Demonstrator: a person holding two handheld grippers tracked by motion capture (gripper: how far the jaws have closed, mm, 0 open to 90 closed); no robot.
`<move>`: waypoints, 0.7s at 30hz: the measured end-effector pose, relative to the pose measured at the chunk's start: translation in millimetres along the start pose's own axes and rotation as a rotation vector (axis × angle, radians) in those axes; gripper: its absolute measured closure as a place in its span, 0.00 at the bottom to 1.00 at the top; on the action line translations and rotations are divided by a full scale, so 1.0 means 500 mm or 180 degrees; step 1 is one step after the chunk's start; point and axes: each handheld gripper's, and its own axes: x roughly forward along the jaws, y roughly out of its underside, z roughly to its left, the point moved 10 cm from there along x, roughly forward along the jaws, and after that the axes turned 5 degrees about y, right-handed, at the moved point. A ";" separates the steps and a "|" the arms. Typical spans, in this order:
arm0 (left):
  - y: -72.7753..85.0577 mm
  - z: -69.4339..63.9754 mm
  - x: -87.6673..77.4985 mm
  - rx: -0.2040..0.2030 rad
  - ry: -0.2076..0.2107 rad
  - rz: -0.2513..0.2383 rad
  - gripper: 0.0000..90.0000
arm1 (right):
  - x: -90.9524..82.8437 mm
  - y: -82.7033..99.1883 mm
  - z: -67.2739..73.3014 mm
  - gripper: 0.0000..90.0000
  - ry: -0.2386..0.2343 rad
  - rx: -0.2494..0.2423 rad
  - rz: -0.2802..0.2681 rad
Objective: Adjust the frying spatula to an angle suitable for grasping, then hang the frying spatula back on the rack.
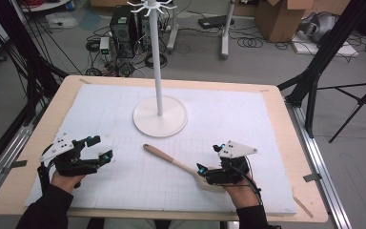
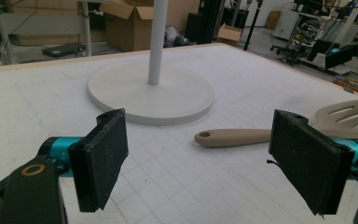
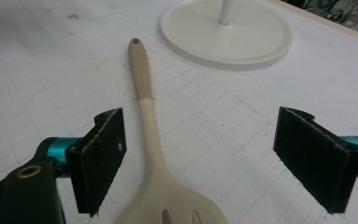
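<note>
The right gripper point(image 1: 208, 168) sits with its jaws wide apart over a spatula point(image 3: 150, 140). The spatula lies flat on the white mat point(image 1: 248, 124), its slotted end under the gripper and its handle pointing away toward a round white stand point(image 1: 160, 116). The left gripper point(image 1: 100, 149) is wide apart too, holding nothing, with the spatula off to its right.

I see a white mat point(image 1: 100, 114) with a faint grey grid covering the pale wooden table point(image 1: 286, 114). On the mat, the stand point(image 1: 160, 116) is plain white. Just beside the stand, the spatula point(image 3: 144, 93) is cream with a tan handle end. Both grippers, left gripper point(image 2: 196, 161) and right gripper point(image 3: 198, 154), have black pads and teal accents.
</note>
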 end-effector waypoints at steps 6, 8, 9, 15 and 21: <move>-0.010 -0.001 -0.014 0.0018 -0.0049 -0.0116 0.24 | -0.006 -0.007 0.002 0.18 -0.0041 -0.0017 -0.0058; -0.013 0.001 -0.017 -0.0002 -0.0083 -0.0156 0.24 | -0.005 -0.007 0.005 0.18 -0.0045 -0.0022 -0.0052; -0.013 0.002 -0.018 -0.0002 -0.0091 -0.0155 0.24 | -0.004 -0.007 0.005 0.18 -0.0034 -0.0049 -0.0054; -0.012 0.002 -0.004 -0.0010 -0.0075 -0.0137 0.24 | -0.004 -0.005 0.012 0.18 -0.0051 -0.0078 -0.0040; -0.007 -0.008 0.011 -0.0011 0.0030 -0.0095 0.25 | 0.003 0.007 0.024 0.18 -0.0058 -0.0154 0.0107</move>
